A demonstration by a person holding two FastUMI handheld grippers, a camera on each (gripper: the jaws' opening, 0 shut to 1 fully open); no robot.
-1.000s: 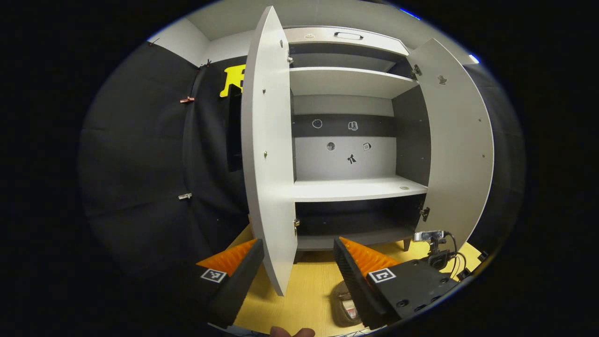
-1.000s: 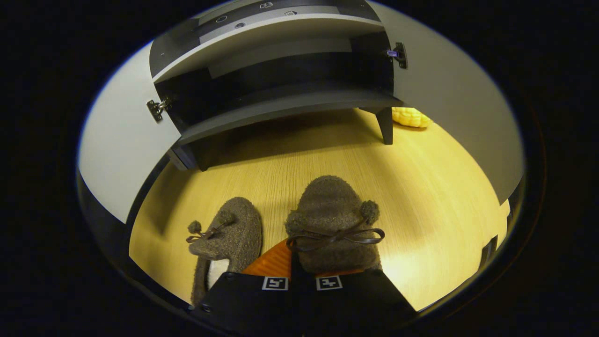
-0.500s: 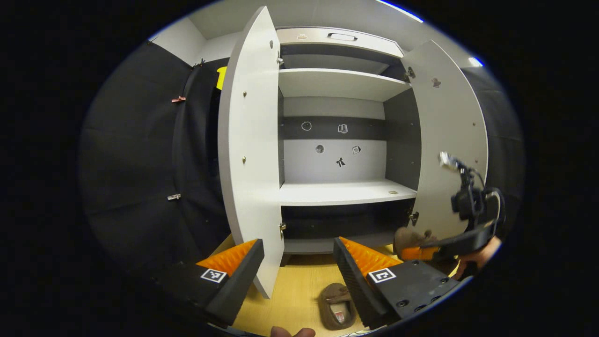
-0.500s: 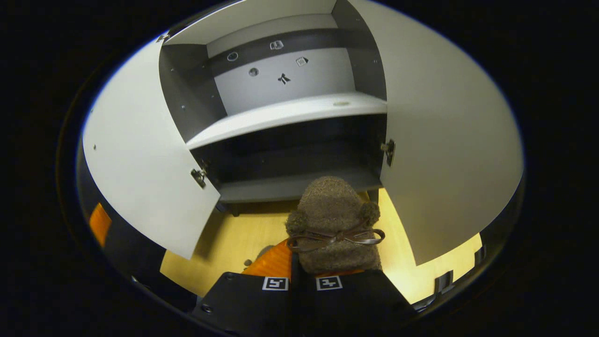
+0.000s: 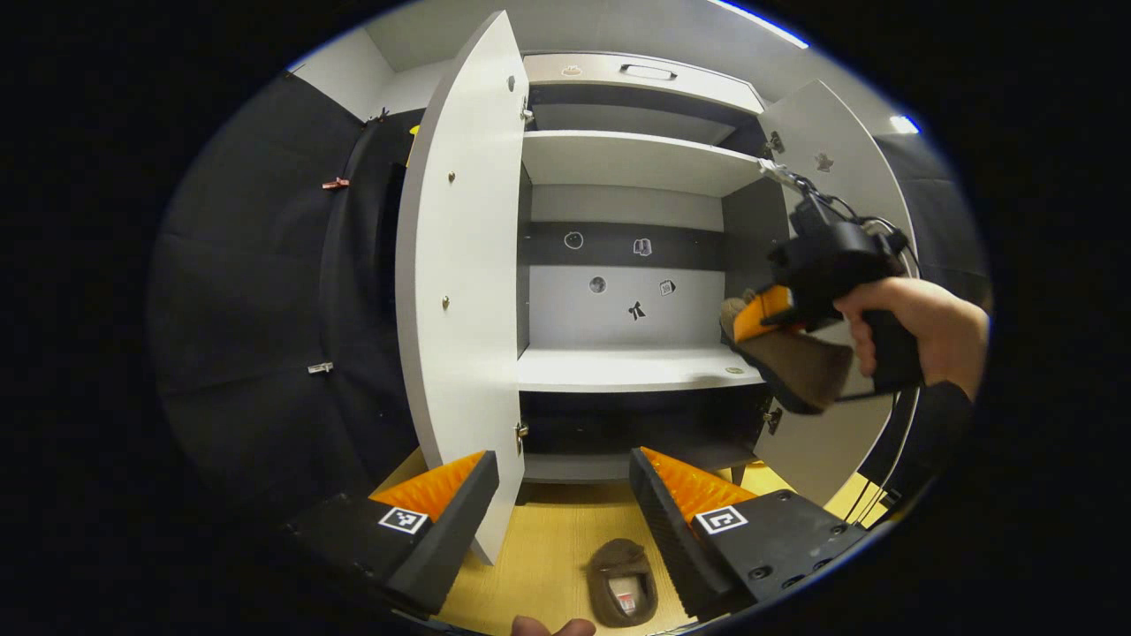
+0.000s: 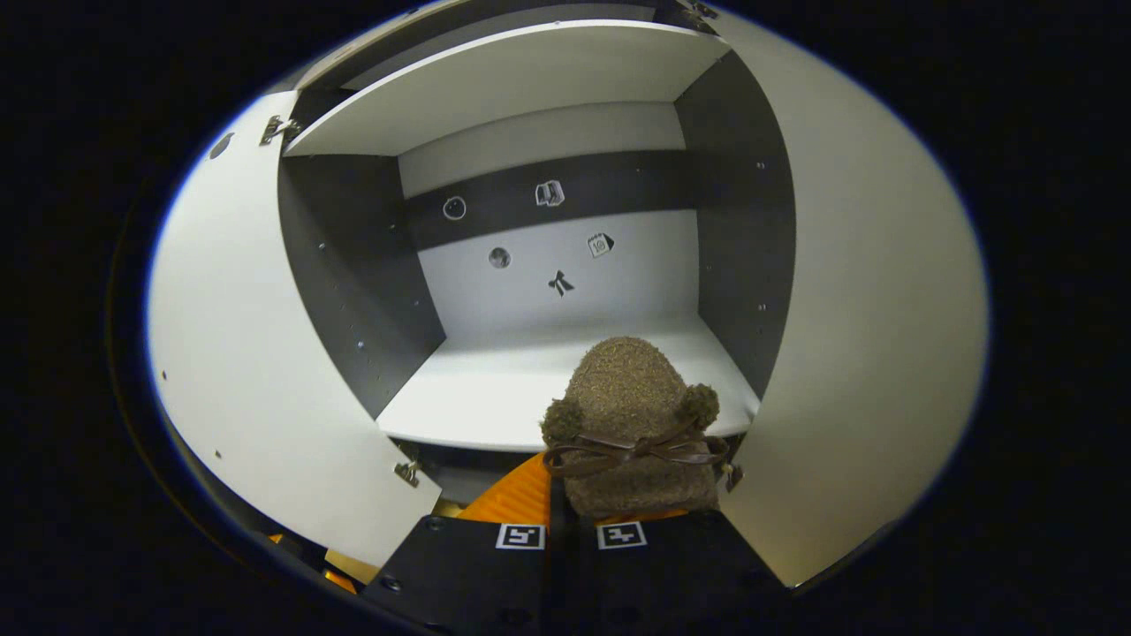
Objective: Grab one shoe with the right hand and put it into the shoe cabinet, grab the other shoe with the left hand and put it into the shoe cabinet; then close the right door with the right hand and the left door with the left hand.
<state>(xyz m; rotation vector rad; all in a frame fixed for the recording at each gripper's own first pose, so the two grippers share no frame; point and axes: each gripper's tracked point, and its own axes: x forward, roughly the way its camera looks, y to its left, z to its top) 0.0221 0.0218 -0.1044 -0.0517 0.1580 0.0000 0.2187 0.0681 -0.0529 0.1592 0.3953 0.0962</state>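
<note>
In the right gripper view, my right gripper (image 6: 561,503) is shut on a fuzzy brown slipper (image 6: 632,415) with a dark bow, its toe over the front edge of the white middle shelf (image 6: 495,397). The left gripper view shows that gripper (image 5: 751,322) in a hand, holding the slipper (image 5: 795,367) at the cabinet's right side, level with the middle shelf (image 5: 618,369). The other slipper (image 5: 623,583) lies on the wooden floor. My left gripper (image 5: 561,495) hangs open above it, holding nothing. Both the left door (image 5: 459,265) and the right door (image 5: 826,168) stand open.
The left door's edge (image 5: 484,530) comes down between my left gripper's fingers. The cabinet has an upper shelf (image 5: 632,159) and a dark bottom compartment (image 5: 636,424). In the right gripper view, the left door (image 6: 256,353) and the right door (image 6: 875,309) flank the opening. Small stickers (image 6: 558,283) mark the back panel.
My right gripper has lifted its slipper off the floor, past the bottom compartment, up to the middle shelf. The left gripper has barely moved and stays open.
</note>
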